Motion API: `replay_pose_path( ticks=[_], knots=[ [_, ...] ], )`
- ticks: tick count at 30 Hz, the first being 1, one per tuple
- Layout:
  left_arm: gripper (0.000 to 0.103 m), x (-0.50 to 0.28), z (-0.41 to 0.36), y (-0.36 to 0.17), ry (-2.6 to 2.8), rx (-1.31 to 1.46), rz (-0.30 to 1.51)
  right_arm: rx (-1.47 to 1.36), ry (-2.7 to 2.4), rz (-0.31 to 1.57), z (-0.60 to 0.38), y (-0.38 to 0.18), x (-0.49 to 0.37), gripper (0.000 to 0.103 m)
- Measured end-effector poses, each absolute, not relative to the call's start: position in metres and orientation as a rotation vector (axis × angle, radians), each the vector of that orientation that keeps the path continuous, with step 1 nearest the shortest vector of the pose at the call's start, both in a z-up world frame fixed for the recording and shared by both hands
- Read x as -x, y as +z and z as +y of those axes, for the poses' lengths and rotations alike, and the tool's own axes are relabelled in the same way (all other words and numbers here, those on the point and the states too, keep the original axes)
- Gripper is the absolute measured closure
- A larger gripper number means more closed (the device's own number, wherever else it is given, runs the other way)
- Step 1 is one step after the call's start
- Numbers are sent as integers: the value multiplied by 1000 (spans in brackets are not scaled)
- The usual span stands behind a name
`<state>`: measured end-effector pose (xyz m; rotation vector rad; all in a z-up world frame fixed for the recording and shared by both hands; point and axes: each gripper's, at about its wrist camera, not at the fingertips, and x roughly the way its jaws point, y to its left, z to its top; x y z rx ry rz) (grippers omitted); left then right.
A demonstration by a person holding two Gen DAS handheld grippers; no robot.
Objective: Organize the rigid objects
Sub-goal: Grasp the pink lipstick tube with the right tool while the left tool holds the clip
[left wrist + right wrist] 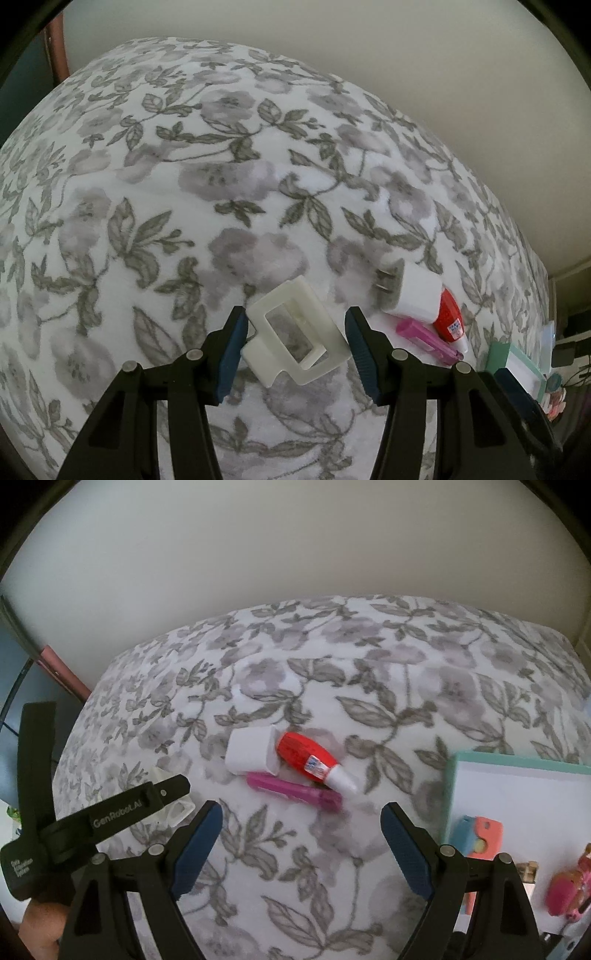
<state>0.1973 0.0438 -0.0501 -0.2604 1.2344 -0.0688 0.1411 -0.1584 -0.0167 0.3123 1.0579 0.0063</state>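
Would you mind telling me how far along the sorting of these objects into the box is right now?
Done: a few colourful items already lie in the teal-rimmed box. In hand: the left gripper holds the white rectangular frame between its pads, above the floral cover. The right gripper is open and empty. Left: the white charger, red glue bottle and pink pen, bunched together on the cover.

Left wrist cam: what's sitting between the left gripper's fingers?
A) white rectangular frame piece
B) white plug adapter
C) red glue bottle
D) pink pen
A: the white rectangular frame piece lies between the pads of the left gripper, while the white plug adapter, red glue bottle and pink pen lie off to its right on the floral cloth.
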Motion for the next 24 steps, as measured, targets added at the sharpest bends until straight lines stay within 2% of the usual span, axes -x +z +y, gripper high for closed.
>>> replay_pose_path(
  ticks=[24],
  knots=[
    [47,-205,63,-53,-61,326,1220,-383,-81,1150,-136,-64,-186,14]
  ],
)
